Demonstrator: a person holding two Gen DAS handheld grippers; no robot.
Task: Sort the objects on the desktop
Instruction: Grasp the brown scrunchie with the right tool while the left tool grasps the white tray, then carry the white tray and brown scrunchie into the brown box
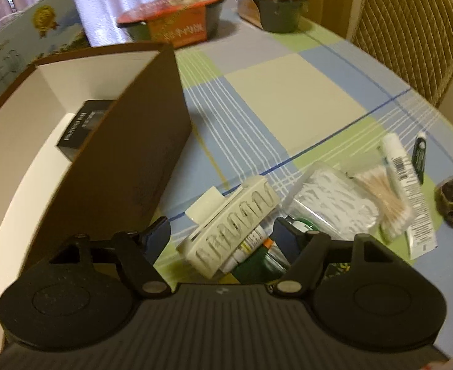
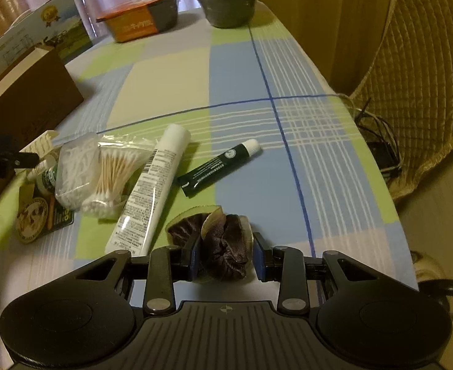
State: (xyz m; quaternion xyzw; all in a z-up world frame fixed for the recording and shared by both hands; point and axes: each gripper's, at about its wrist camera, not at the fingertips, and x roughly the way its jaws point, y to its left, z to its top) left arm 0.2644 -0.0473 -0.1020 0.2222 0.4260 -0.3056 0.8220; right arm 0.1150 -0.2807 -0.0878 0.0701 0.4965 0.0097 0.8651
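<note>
The table (image 2: 177, 71) carries a blue, green and cream checked cloth. A brown box (image 1: 127, 154) with a white interior stands at 9 o'clock in the left wrist view; a black carton (image 1: 81, 126) lies inside it. Two lidded bowls (image 2: 146, 12) stand at 12 o'clock, at the far edge.

The items to sort lie in a cluster at 8 o'clock in the right wrist view: a white tube (image 2: 152, 188), a bundle of cotton swabs (image 2: 112, 172) touching its left side, a clear plastic pack (image 2: 72, 172) beside the swabs, and a dark green tube (image 2: 217, 166) just right of the white tube.

Left gripper (image 1: 223, 237): jaws spread wide above a cream ribbed holder (image 1: 232, 225) and small bottles under it; no contact is visible.

Right gripper (image 2: 226, 259): jaws bracket a dark crumpled hair tie (image 2: 226, 246) at 6 o'clock. The left pad touches it; a narrow gap shows at the right pad.
</note>
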